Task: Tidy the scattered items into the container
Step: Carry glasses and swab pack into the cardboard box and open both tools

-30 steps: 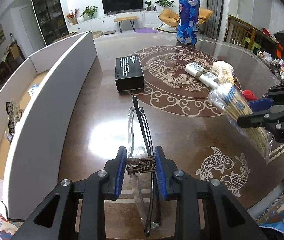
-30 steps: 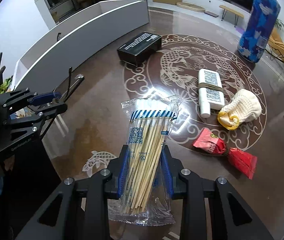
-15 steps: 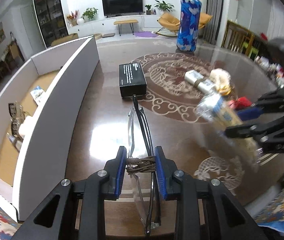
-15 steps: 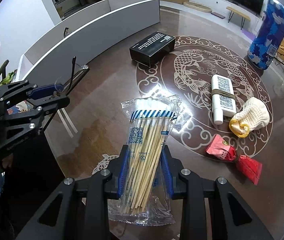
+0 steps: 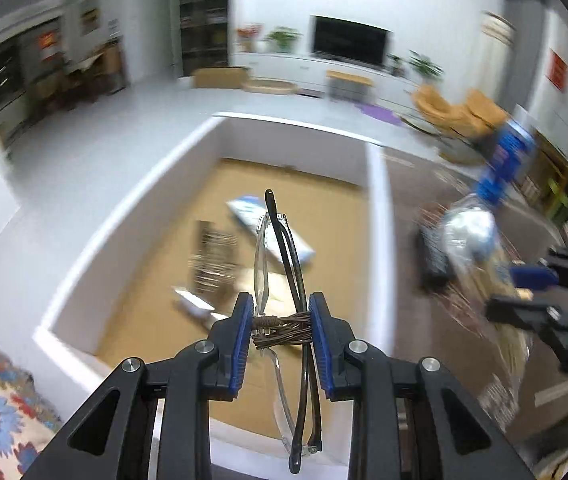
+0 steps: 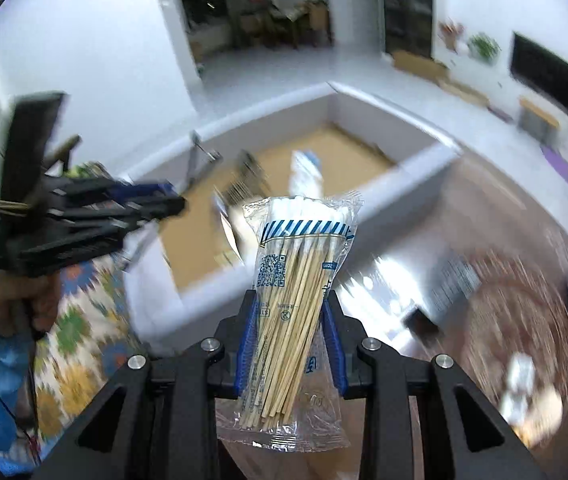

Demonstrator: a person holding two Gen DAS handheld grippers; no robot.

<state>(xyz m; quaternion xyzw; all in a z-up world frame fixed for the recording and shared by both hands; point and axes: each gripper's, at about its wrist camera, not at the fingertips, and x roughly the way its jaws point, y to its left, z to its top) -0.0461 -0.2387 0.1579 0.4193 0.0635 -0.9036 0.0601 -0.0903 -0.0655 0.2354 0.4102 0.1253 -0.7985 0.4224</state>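
Both jaws clenched: left gripper (image 5: 281,329) grasping glasses (image 5: 284,280), right gripper (image 6: 289,340) grasping chopstick pack (image 6: 296,292).

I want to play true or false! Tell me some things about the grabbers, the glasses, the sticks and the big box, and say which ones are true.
1. The left gripper is shut on the glasses. True.
2. The right gripper is open and holds nothing. False: it is shut on the bag of sticks.
3. The big box already has things lying in it. True.
4. The glasses lie on the box floor. False: they are held in the air over the box.
5. The box is white outside, brown inside. True.
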